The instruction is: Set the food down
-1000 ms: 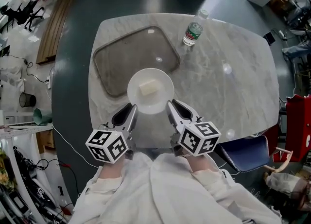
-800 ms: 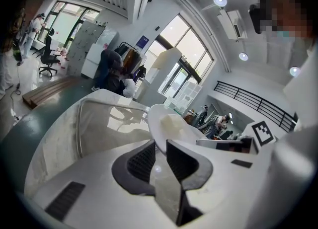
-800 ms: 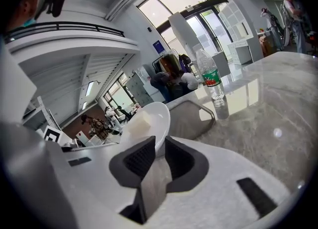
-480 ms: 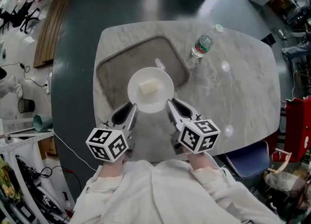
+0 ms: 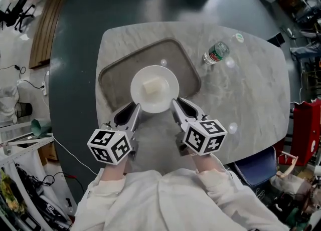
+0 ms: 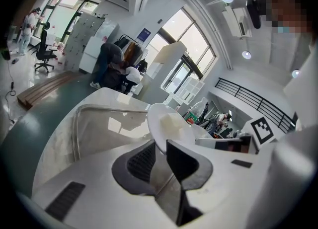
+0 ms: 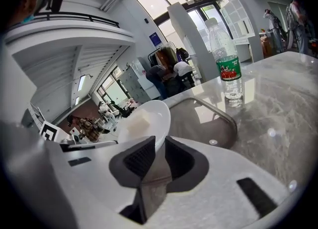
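Observation:
A round white plate (image 5: 154, 88) carries a pale cube of food (image 5: 152, 85). It hangs over the near part of a grey tray (image 5: 116, 74) on the marble table (image 5: 251, 89). My left gripper (image 5: 135, 108) is shut on the plate's near-left rim. My right gripper (image 5: 174, 105) is shut on its near-right rim. In the left gripper view the plate (image 6: 166, 126) stands edge-on between the jaws of the left gripper (image 6: 160, 149). The right gripper view shows the plate (image 7: 146, 121) with the food (image 7: 139, 120) pinched in the right gripper (image 7: 160, 146), above the tray (image 7: 208, 123).
A clear water bottle with a green label (image 5: 216, 52) lies on the table right of the tray; it appears upright in the right gripper view, bottle (image 7: 226, 64). Its cap (image 5: 239, 37) sits further right. A blue chair (image 5: 258, 167) stands at the table's near-right edge. Clutter lines the floor at left.
The plate, held by both grippers, has moved forward and now sits further over the tray. The view has shifted with the person's head, so the bottle appears further right.

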A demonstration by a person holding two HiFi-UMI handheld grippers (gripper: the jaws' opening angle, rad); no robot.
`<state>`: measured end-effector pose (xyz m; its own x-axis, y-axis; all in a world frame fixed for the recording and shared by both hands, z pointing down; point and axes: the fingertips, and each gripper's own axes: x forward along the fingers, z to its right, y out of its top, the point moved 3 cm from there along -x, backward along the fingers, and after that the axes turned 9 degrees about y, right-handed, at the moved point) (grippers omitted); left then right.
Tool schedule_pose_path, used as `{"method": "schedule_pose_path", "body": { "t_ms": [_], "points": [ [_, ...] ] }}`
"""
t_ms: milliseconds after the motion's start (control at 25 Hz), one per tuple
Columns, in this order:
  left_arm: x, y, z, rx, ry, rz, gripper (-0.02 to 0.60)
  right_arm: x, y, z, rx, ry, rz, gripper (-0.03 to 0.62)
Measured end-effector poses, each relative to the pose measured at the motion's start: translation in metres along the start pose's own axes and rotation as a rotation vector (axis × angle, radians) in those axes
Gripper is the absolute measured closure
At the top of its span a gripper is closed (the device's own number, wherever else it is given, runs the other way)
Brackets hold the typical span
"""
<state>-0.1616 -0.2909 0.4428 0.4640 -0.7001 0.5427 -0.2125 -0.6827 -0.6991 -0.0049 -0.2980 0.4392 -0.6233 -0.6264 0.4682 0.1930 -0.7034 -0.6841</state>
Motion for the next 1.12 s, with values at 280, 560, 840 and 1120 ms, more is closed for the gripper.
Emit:
{"method": "schedule_pose_path", "body": {
  "t_ms": [280, 560, 840, 1120],
  "points": [
    [0.028, 0.008, -0.017, 0.036, 0.018, -0.044, 0.508, 0.029, 0.006, 0.017, 0.006, -0.022, -0.018, 0.543],
    [0.052, 0.007, -0.032, 0.036, 0.035, -0.098, 0.508, 0.053, 0.005, 0.033, 0.028, -0.04, -0.047, 0.543],
    [0.066, 0.0, -0.04, 0.059, 0.034, -0.165, 0.508, 0.065, 0.001, 0.044, 0.035, -0.052, -0.097, 0.543],
    [0.07, -0.006, -0.043, 0.08, 0.026, -0.206, 0.508, 0.071, -0.005, 0.05, 0.031, -0.069, -0.157, 0.542]
  ]
}}
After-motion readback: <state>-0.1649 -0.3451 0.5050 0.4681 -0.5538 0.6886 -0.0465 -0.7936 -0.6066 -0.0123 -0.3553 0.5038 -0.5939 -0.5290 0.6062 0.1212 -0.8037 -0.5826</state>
